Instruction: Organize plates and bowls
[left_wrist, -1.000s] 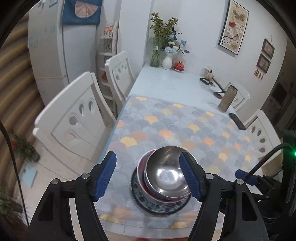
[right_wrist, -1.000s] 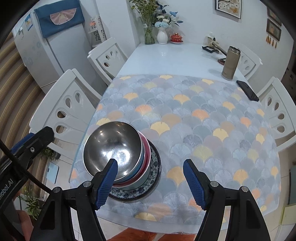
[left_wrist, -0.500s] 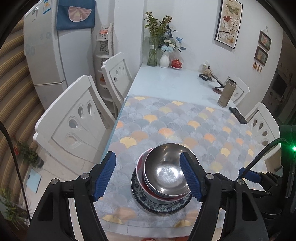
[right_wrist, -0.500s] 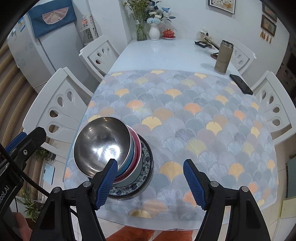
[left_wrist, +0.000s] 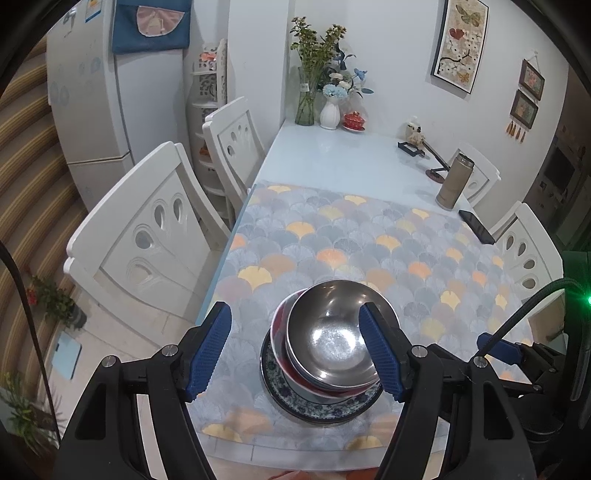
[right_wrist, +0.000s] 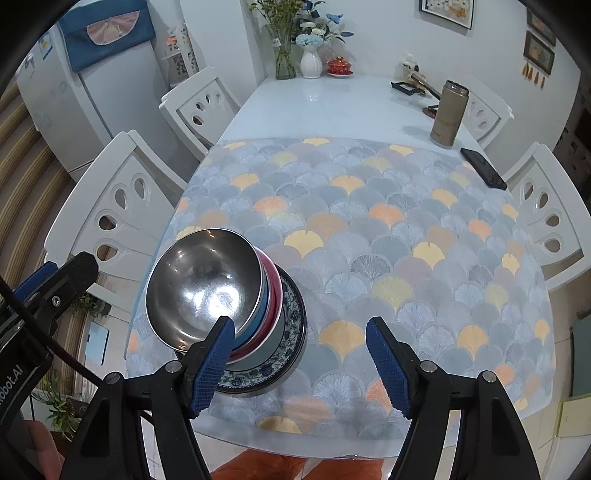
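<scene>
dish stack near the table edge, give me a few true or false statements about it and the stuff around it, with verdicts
1. The steel bowl sits on top of the stack. True.
2. The stack rests on a blue-patterned plate. True.
3. The left gripper is clamped on the steel bowl. False: its jaws stand open above the stack, holding nothing.
4. The black phone lies beside the stack. False: it lies at the far right edge of the patterned mat, well away from the dishes.
5. A tan thermos stands upright on the bare white table beyond the mat. True.
6. The right gripper holds a red bowl. False: it is open and empty.
</scene>
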